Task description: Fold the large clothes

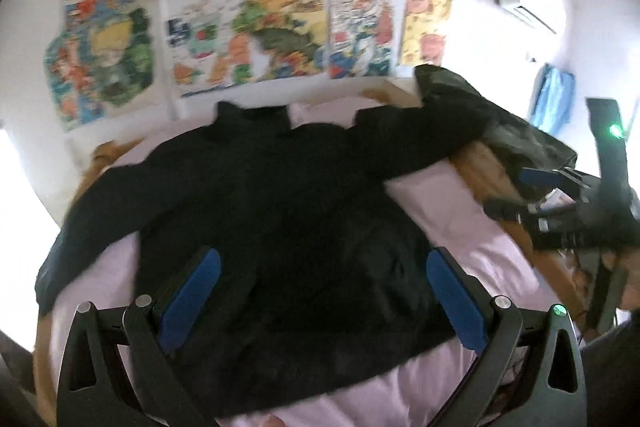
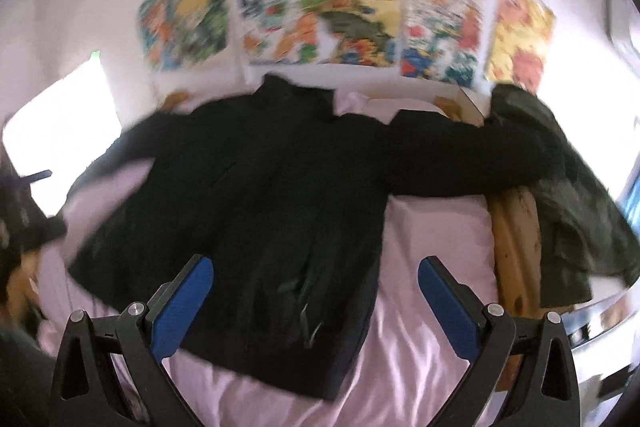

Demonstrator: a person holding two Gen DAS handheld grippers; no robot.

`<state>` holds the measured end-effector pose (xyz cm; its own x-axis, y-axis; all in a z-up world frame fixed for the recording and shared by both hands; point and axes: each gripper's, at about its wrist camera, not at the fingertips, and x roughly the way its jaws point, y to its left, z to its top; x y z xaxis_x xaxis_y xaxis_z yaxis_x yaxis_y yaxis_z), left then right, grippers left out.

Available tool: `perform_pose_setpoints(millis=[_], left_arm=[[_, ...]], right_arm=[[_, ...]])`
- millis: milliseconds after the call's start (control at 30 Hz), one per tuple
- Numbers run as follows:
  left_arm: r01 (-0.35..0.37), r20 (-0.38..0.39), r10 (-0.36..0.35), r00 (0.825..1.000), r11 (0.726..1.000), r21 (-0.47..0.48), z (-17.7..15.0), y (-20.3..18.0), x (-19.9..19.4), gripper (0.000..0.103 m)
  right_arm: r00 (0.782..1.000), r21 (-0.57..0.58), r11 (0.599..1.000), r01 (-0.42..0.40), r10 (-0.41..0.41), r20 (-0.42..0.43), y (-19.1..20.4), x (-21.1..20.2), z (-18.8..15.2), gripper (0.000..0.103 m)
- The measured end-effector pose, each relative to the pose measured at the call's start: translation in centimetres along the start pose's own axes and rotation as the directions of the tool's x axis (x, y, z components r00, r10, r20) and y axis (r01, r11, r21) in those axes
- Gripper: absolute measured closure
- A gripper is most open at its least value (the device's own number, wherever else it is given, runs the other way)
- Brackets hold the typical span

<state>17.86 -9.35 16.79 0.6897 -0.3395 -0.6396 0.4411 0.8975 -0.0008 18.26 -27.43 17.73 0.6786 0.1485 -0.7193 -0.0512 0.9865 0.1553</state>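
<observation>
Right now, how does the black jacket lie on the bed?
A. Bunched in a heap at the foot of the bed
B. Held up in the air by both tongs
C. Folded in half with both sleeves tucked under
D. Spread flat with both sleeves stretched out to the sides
D: the black jacket lies flat on the pink sheet, sleeves out to either side, and both tongs are open and empty.

bright daylight blows out the left side, motion blur smears both views, fisheye edges curve dark.
</observation>
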Motion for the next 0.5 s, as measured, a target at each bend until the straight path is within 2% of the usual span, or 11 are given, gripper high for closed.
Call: perform_pose_setpoints(millis=[100, 200, 300, 400, 467, 500], left_arm=[[0.034, -0.010, -0.034, 0.999, 0.999, -0.003, 3.6, 0.1, 4.6, 0.002], [0.087, -0.061, -0.091, 0.994, 0.994, -0.063, 6.2, 1.1, 10.3, 0.002], [0.093, -0.107, -0.103, 0.989, 0.991, -0.093, 8.1, 2.1, 15.8, 0.002], [0.022, -0.133, -0.022, 0.991, 1.000, -0.007, 9.8, 2.2, 21.8, 0.002], [-0.049, -0.110, 0.055, 0.992, 0.998, 0.049, 10.0, 2.3, 25.1, 0.002], [-0.089, -0.107, 0.097, 0.990, 0.993, 0.076, 10.0, 2.3, 27.1, 0.002]], right_arm=[[0.996, 0.082, 0.993, 0.085, -0.086, 0.009, -4.9, 2.0, 3.1, 0.000], [0.986, 0.150, 0.976, 0.158, -0.165, 0.032, -9.8, 4.1, 5.6, 0.000], [0.959, 0.219, 0.940, 0.262, -0.279, 0.054, -14.4, 6.2, 7.1, 0.000], [0.934, 0.259, 0.908, 0.331, -0.354, 0.049, -17.9, 8.1, 8.3, 0.000], [0.900, 0.298, 0.868, 0.398, -0.432, 0.058, -20.7, 9.6, 9.1, 0.000], [0.891, 0.323, 0.852, 0.411, -0.451, 0.056, -21.7, 10.0, 9.1, 0.000]])
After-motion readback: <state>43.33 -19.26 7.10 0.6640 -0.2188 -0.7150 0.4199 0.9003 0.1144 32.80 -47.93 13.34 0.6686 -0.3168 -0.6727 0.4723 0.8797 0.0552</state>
